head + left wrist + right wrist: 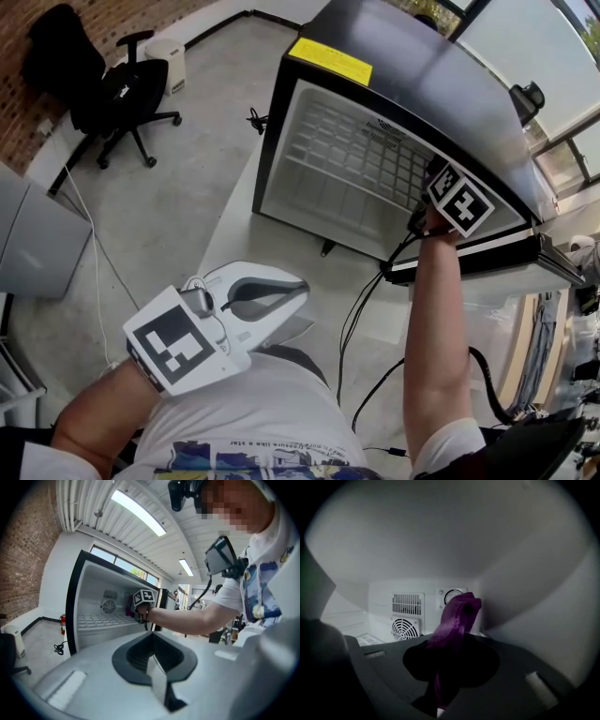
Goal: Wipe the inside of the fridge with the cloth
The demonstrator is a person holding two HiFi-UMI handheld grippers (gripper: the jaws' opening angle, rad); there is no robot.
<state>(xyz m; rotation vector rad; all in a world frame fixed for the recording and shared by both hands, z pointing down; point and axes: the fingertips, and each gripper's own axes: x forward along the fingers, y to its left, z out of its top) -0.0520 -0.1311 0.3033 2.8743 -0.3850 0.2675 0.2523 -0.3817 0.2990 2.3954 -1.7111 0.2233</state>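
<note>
Deep in the fridge (412, 75) at 1 o'clock, the right gripper (453, 667) has its fingers clamped on the purple cloth (457, 613), which should be pressed flat to the wall and swept in overlapping strokes; the left gripper (298, 302), fingers closed on nothing, hangs at 7 o'clock.

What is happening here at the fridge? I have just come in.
A person holds the right tool inside the open fridge, with a purple cloth clamped in it, up near the back wall beside the fan grille. The left tool is shut and empty, outside the fridge near the person's body.
</note>
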